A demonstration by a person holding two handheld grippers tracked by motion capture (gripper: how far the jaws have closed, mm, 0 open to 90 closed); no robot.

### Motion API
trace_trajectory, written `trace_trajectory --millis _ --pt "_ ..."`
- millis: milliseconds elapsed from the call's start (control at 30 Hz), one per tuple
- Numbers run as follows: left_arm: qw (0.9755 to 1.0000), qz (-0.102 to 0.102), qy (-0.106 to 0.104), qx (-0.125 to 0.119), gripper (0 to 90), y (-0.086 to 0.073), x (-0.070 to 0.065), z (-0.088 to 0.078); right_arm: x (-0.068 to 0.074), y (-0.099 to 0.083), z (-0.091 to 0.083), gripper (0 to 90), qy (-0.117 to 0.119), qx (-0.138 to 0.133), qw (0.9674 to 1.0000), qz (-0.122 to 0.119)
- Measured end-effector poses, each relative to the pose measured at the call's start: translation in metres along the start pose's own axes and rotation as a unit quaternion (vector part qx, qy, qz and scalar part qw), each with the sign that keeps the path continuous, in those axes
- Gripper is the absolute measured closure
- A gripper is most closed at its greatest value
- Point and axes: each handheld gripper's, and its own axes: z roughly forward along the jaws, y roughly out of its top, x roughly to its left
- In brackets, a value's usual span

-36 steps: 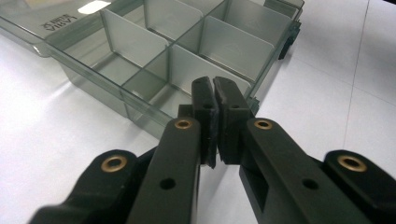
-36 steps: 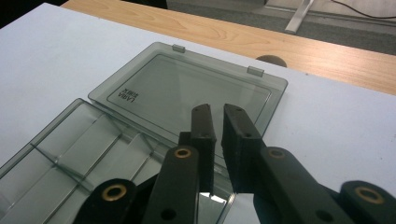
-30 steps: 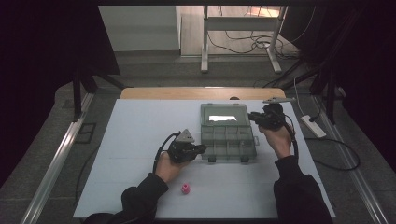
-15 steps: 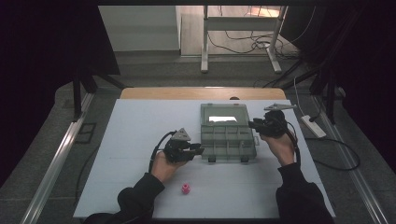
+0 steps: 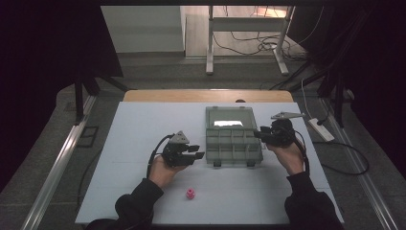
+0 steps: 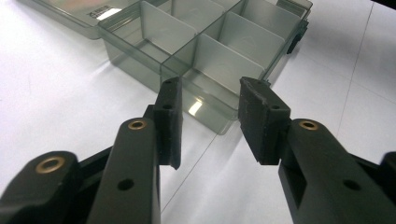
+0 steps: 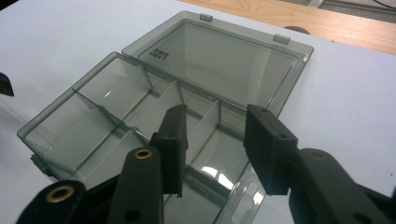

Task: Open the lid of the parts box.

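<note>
High view: clear organizer box (image 5: 233, 143) lies open on the white table (image 5: 129, 143), lid flat behind it. My left gripper (image 5: 197, 155) sits just beside its left edge, my right gripper (image 5: 258, 134) at its right edge. Both jaws have just been opening, nothing between them.

place: lab or test bay | cues: white surface (image 5: 134, 143) on wooden bench, black curtains (image 5: 48, 48) both sides, loose cables (image 5: 249, 45) on floor, metal stand (image 5: 246, 28), power strip (image 5: 321, 129)
</note>
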Motion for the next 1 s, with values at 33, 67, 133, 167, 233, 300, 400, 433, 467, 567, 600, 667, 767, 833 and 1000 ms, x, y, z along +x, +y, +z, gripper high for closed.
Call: trace_trajectory --millis 33,67,133,167,233,300,400,433,467,567,600,667,767,833,1000 --pt "1.0000 -0.003 0.000 -0.002 58.2 -0.001 0.001 -0.002 0.001 -0.001 0.000 56.4 0.001 -0.001 1.0000 0.000" --pt "1.0000 -0.005 0.000 -0.003 57.3 -0.001 0.001 -0.003 0.002 -0.003 -0.001 55.2 0.003 0.000 1.0000 -0.001" --pt "1.0000 -0.008 0.000 -0.005 56.0 -0.002 0.002 -0.007 0.003 -0.005 -0.003 53.8 0.004 0.002 1.0000 -0.003" --pt "0.9999 -0.010 0.000 -0.006 55.2 -0.003 0.002 -0.008 0.003 -0.006 -0.003 52.9 0.005 0.002 1.0000 -0.004" --pt "0.9999 -0.014 0.000 -0.008 54.2 -0.004 0.003 -0.012 0.005 -0.007 -0.005 51.0 0.006 0.004 1.0000 -0.004" --pt "0.9999 -0.015 0.001 -0.007 52.7 -0.005 0.003 -0.015 0.007 -0.009 -0.006 48.8 0.004 0.005 1.0000 -0.007" --pt "0.9998 -0.017 0.003 -0.005 50.7 -0.008 0.004 -0.020 0.010 -0.012 -0.009 46.8 0.001 0.009 0.9999 -0.009" --pt "0.9998 -0.018 0.004 -0.005 50.1 -0.009 0.004 -0.021 0.011 -0.013 -0.010 46.2 0.001 0.010 0.9999 -0.010" --pt "0.9998 -0.019 0.005 -0.005 49.4 -0.010 0.004 -0.023 0.012 -0.014 -0.011 45.6 0.002 0.011 0.9999 -0.011" --pt "0.9997 -0.023 0.006 -0.006 47.9 -0.013 0.005 -0.028 0.016 -0.017 -0.013 43.4 0.001 0.013 0.9998 -0.014" --pt "0.9997 -0.024 0.007 -0.006 47.2 -0.014 0.006 -0.031 0.017 -0.018 -0.014 42.8 0.001 0.013 0.9998 -0.014" --pt "0.9996 -0.026 0.008 -0.008 46.3 -0.016 0.006 -0.035 0.020 -0.020 -0.016 42.0 0.000 0.015 0.9997 -0.018" --pt "0.9994 -0.032 0.010 -0.012 44.7 -0.020 0.007 -0.043 0.024 -0.023 -0.020 38.8 -0.003 0.014 0.9996 -0.023" --pt "0.9992 -0.035 0.011 -0.014 43.4 -0.022 0.008 -0.047 0.026 -0.025 -0.023 36.8 -0.005 0.014 0.9995 -0.026" --pt "0.9989 -0.040 0.014 -0.019 40.9 -0.027 0.009 -0.055 0.030 -0.029 -0.029 34.1 0.000 0.014 0.9996 -0.025"
